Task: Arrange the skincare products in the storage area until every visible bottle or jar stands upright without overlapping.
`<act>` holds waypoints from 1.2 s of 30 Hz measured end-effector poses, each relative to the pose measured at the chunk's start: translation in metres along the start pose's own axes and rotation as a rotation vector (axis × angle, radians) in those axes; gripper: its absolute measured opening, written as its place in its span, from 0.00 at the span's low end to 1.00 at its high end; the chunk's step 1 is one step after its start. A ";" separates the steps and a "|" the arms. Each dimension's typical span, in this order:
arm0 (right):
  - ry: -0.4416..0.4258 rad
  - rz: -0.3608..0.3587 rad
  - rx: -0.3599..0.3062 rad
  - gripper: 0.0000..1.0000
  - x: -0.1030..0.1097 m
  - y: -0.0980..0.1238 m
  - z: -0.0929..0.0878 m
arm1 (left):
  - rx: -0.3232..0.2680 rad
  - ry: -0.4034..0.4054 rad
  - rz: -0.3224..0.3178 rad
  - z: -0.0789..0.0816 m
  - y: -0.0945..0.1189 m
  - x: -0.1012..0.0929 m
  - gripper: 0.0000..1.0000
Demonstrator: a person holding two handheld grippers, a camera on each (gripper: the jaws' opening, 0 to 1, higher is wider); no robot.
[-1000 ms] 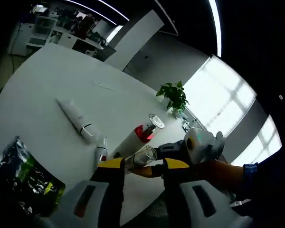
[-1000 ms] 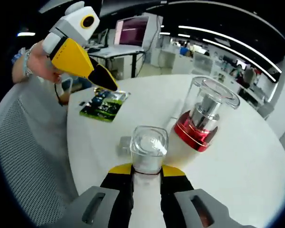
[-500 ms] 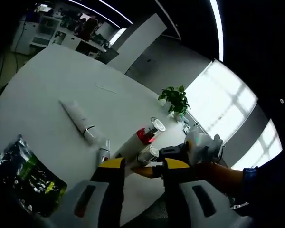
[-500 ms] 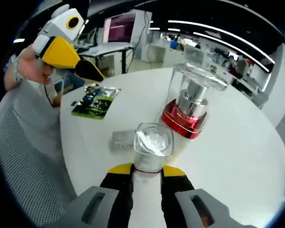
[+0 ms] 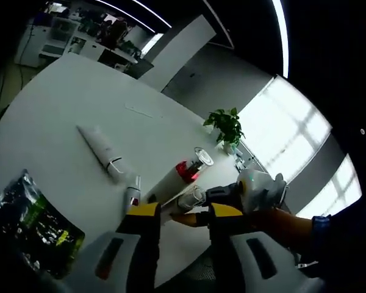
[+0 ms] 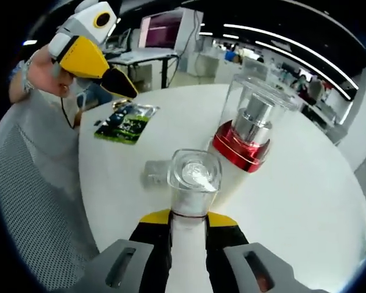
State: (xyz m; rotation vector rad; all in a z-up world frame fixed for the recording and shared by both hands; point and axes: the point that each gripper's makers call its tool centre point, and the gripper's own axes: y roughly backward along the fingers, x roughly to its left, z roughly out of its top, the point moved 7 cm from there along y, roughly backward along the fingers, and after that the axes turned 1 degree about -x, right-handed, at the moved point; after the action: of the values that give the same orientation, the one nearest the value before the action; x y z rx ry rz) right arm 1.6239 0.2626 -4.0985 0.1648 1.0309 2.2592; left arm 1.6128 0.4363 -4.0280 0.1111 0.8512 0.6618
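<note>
Right hand-held gripper [image 6: 188, 223] is clamped on the clear-capped bottle [image 6: 194, 189]; it should be tipped upright slowly, kept clear of the red-collared bottle [image 6: 247, 143] ahead, then set on the bench [image 6: 311, 201].

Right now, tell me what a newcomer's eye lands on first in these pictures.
The clear-capped bottle clamped in the right gripper, close to the camera. Right behind it, the bottle with the red collar looms against the round white table. In the left gripper view, a white tube and a dark green sachet lie flat on that table.
</note>
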 end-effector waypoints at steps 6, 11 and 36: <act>-0.027 -0.002 0.001 0.16 -0.003 -0.002 -0.001 | 0.000 0.006 0.001 0.000 0.000 0.001 0.25; -0.055 -0.018 0.018 0.16 -0.006 -0.001 -0.005 | 0.005 0.007 0.002 -0.001 0.000 0.001 0.25; -0.147 -0.127 0.072 0.22 -0.025 0.024 -0.015 | 0.022 0.022 0.000 -0.004 0.000 0.000 0.25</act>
State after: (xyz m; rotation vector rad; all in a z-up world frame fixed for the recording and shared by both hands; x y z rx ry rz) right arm 1.6257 0.2265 -4.0876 0.2836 1.0156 2.0652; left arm 1.6103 0.4360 -4.0306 0.1236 0.8793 0.6550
